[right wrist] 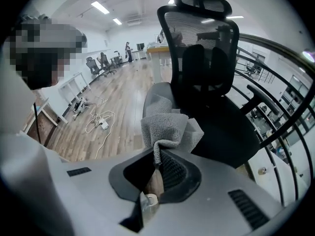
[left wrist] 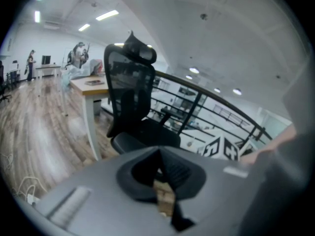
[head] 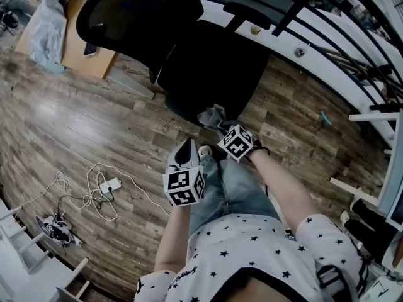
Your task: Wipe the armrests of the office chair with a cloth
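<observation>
Right gripper view is showing the right gripper (right wrist: pixel 157 154) pinching a nubby grey cloth (right wrist: pixel 170 127) just before the black mesh-backed office chair (right wrist: pixel 206 77), while the left gripper (left wrist: pixel 160 157), bearing its black-and-white marker cube (head: pixel 184 189), is hanging with jaws pressed together, empty.

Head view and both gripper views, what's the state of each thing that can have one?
Left hand-held gripper: shut, empty.
Right hand-held gripper: shut on the cloth.
Cloth: bunched, pinched at one edge.
Office chair: upright, seat empty.
Power strip: lying on the floor, cable tangled.
</observation>
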Available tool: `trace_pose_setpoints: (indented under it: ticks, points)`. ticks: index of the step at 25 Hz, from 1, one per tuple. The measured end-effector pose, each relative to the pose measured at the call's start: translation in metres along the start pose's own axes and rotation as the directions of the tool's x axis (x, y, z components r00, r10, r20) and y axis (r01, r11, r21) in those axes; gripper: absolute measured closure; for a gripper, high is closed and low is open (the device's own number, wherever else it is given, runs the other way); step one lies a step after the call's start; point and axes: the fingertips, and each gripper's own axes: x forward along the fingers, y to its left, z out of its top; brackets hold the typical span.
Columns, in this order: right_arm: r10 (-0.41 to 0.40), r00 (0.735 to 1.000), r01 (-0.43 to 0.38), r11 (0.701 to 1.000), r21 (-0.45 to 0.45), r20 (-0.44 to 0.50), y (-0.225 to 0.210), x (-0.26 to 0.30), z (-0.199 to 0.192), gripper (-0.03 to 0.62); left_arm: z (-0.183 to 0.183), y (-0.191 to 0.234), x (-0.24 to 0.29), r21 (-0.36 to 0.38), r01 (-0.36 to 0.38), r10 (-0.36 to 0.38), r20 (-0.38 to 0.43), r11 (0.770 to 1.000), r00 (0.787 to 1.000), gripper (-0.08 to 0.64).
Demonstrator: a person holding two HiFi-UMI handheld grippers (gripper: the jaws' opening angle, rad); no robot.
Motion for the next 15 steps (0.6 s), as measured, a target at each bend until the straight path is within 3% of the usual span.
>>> trace_pose_setpoints:
  ticks: [7, 15]
  points:
    - [-0.019, 1.0, 0.019, 1.0, 0.009, 0.007, -0.001, -0.006, 0.003, 0.565, 0.004, -0.004, 0.001, 0.009, 0.015, -0.015, -0.001, 1.0, 1.0, 0.557]
    - [-0.073, 0.994, 0.067, 0.995, 0.076, 0.083, -0.008, -0.043, 0.016, 0.565, 0.024, -0.01, 0.003, 0.036, 0.059, -0.059, 0.009, 0.998, 0.998, 0.557]
